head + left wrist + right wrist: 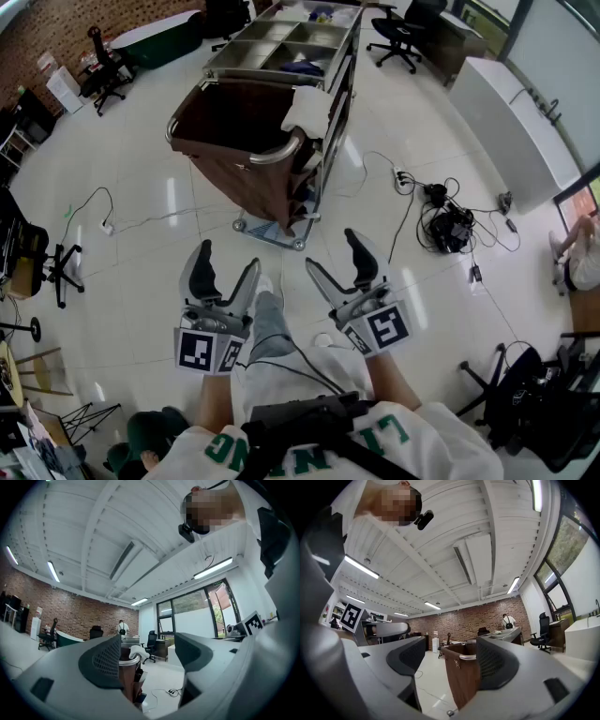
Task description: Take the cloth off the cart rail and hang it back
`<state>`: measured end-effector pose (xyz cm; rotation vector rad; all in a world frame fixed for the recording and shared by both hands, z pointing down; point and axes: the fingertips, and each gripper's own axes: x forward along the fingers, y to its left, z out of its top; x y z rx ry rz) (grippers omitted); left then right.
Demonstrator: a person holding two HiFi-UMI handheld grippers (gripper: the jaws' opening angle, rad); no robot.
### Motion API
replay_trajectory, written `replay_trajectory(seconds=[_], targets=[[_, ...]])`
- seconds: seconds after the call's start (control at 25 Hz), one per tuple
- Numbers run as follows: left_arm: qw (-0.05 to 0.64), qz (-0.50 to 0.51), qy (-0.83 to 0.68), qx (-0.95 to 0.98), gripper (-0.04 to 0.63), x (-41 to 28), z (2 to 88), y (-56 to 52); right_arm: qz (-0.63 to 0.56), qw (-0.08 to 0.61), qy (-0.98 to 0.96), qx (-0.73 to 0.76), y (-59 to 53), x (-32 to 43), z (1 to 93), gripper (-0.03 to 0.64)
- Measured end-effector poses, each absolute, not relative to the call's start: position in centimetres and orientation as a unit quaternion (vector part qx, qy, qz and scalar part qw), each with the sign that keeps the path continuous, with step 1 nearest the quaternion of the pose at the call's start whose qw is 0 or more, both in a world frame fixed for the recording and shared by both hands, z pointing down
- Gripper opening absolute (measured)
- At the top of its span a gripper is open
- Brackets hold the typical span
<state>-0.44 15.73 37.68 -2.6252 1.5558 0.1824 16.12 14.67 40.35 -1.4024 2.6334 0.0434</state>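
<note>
A glossy white floor (141, 216) takes up most of the head view. On it, well ahead of the person, stands the cart (248, 183), with a dark brown body and steel trays (281, 42) across the top behind it. A curved metal rail (272, 157) runs round the near rim of the brown body. At the bottom of the head view is the person's white shirt (412, 441) with green lettering. Just above it the two grippers are held side by side, near each other and well apart from the cart. The left gripper (228, 258) has its fingers (105, 660) spread wide, with nothing between them. Its own view shows only the distant cart and cloth through the gap. The right gripper (333, 251) is likewise wide open and holds nothing. Between its fingers (494, 663) its own view shows only the brown cart body and the floor far off. The cloth (305, 108) is white and bunched, and it hangs over the rail at the cart's right corner, next to the steel trays, untouched by either gripper. To the right of the cart a tangle of dark cables (450, 225) lies on the floor. Black office chairs (403, 33) stand farther back.
</note>
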Motion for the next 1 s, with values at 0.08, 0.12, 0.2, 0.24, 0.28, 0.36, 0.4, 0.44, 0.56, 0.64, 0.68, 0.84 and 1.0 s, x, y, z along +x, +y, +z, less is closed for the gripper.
replay_trajectory(seconds=[0.08,0.12,0.2,0.24,0.28,0.36,0.4,0.44,0.56,0.64,0.68,0.84,1.0], targets=[[0.050,0.064,0.509,-0.857,0.347,-2.1,37.9,12.5,0.035,0.064,0.881,-0.467,11.9,14.4,40.8,0.354],[0.053,0.066,0.508,-0.857,0.347,-2.9,37.9,10.8,0.041,0.061,0.881,-0.467,10.4,13.6,40.9,0.356],[0.059,0.073,0.504,-0.859,0.347,-4.3,37.6,7.3,0.038,0.060,0.879,-0.471,7.2,12.2,40.8,0.354],[0.061,0.076,0.500,-0.860,0.347,-4.9,37.3,5.5,0.034,0.061,0.878,-0.473,5.4,11.6,40.5,0.354],[0.062,0.080,0.495,-0.863,0.347,-5.4,36.9,3.7,0.033,0.061,0.878,-0.474,3.8,11.0,40.0,0.354],[0.062,0.088,0.483,-0.869,0.347,-6.4,36.2,0.4,0.038,0.057,0.877,-0.475,0.6,9.4,38.7,0.353],[0.060,0.092,0.475,-0.873,0.347,-7.0,35.8,-1.1,0.041,0.054,0.876,-0.477,-1.0,8.5,37.9,0.353],[0.056,0.096,0.465,-0.878,0.347,-7.6,35.4,-2.5,0.043,0.052,0.874,-0.481,-2.6,7.4,37.3,0.353],[0.050,0.098,0.443,-0.890,0.347,-10.0,34.6,-5.9,0.041,0.052,0.868,-0.492,-6.8,3.9,36.3,0.353],[0.050,0.093,0.437,-0.893,0.347,-11.4,35.1,-7.8,0.031,0.040,0.866,-0.498,-8.7,2.5,36.7,0.353],[0.047,0.094,0.435,-0.895,0.347,-11.9,35.3,-8.9,0.025,0.031,0.864,-0.502,-9.5,2.2,37.1,0.353],[0.016,0.093,0.426,-0.900,0.347,-12.5,36.8,-12.9,-0.001,0.013,0.844,-0.536,-12.5,3.5,38.0,0.354],[0.020,0.086,0.419,-0.904,0.347,-11.6,37.1,-15.5,-0.009,0.031,0.809,-0.586,-15.1,7.6,37.0,0.381]])
